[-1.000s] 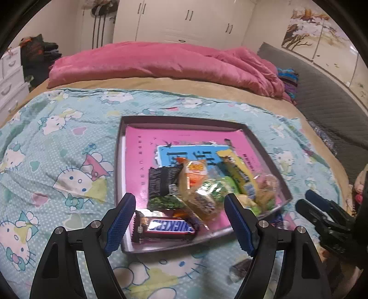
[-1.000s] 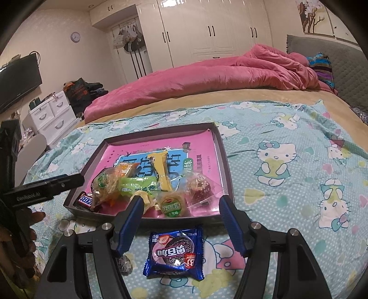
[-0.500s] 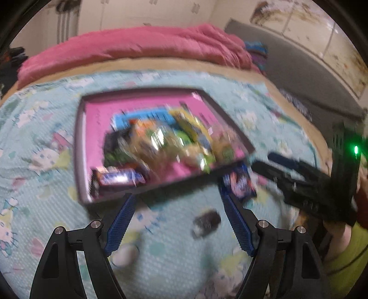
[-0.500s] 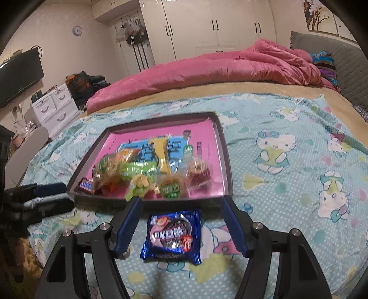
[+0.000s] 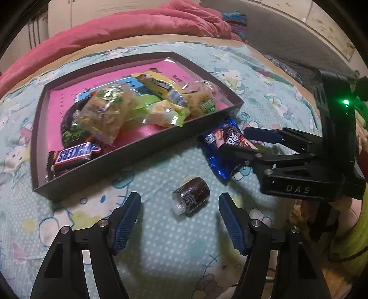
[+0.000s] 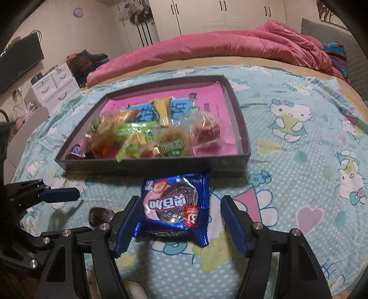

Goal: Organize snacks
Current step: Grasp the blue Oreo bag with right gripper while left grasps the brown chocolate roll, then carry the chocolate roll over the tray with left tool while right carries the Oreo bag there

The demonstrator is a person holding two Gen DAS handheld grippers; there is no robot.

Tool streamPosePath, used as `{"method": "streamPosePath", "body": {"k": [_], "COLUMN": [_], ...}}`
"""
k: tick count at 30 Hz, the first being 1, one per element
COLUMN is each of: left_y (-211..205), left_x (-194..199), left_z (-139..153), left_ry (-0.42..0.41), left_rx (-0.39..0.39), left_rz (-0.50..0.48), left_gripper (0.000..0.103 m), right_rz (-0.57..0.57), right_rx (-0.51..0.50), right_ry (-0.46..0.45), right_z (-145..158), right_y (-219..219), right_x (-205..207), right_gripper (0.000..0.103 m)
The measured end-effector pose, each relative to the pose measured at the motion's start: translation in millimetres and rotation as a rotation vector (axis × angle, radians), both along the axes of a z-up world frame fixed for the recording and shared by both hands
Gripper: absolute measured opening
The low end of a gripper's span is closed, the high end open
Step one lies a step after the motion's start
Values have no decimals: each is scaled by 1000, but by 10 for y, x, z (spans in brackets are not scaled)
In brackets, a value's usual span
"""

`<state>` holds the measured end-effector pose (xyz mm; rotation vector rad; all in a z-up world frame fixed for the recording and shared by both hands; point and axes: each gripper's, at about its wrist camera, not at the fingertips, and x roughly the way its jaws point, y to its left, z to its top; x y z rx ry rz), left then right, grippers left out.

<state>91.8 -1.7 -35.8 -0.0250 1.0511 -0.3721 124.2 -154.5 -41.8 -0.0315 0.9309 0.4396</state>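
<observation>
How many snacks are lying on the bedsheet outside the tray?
2: the blue cookie packet beside the tray's near wall, and a dark wrapped candy before the left claw.

Bed (image 6: 299, 96) — white wardrobes (image 6: 207, 13) behind

Bed spread with a light-blue cartoon-cat sheet (image 6: 299, 142); a rumpled pink duvet (image 6: 218, 46) is bunched at its far end. Directly on the sheet: a dark shallow tray (image 5: 128, 158) with a pink floor, a blue cookie packet (image 6: 176, 208) just beside the tray's near wall, apparently touching it, and a small dark wrapped candy (image 5: 191, 195) lying apart from both, nearer the bed's edge.
</observation>
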Motion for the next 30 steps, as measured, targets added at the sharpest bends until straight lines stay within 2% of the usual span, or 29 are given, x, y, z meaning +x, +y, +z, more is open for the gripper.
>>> {"method": "streamPosePath", "body": {"k": [2, 5, 9, 10, 13, 17, 23, 30], "left_y": [-34, -69, -100, -97, -94, -146, -67, 363], "left_x": [12, 30, 48, 58, 111, 140, 146, 109], "left_z": [-29, -74, -126, -129, -148, -188, -121, 271], "left_ry": [2, 11, 12, 11, 18, 9, 17, -89], "left_rx": [0, 0, 13, 9, -19, 3, -55, -114], "left_rz": [-13, -29, -34, -33, -25, -31, -8, 118], "left_gripper": [64, 60, 56, 55, 52, 39, 39, 38], "right_rz": [20, 61, 106, 109, 108, 89, 83, 84], "right_rx": [0, -37, -69, -66, -44, -10, 79, 128], "right_ry": [4, -18, -19, -20, -18, -10, -43, -89], "right_z": [-40, -71, -153, -154, -131, -82, 157, 374], "right_y": [25, 105, 182, 180, 145, 78, 24, 106], "right_x": [-3, -13, -27, -28, -15, -26, -96, -27], "right_gripper": [70, 70, 63, 59, 55, 55, 55, 55]}}
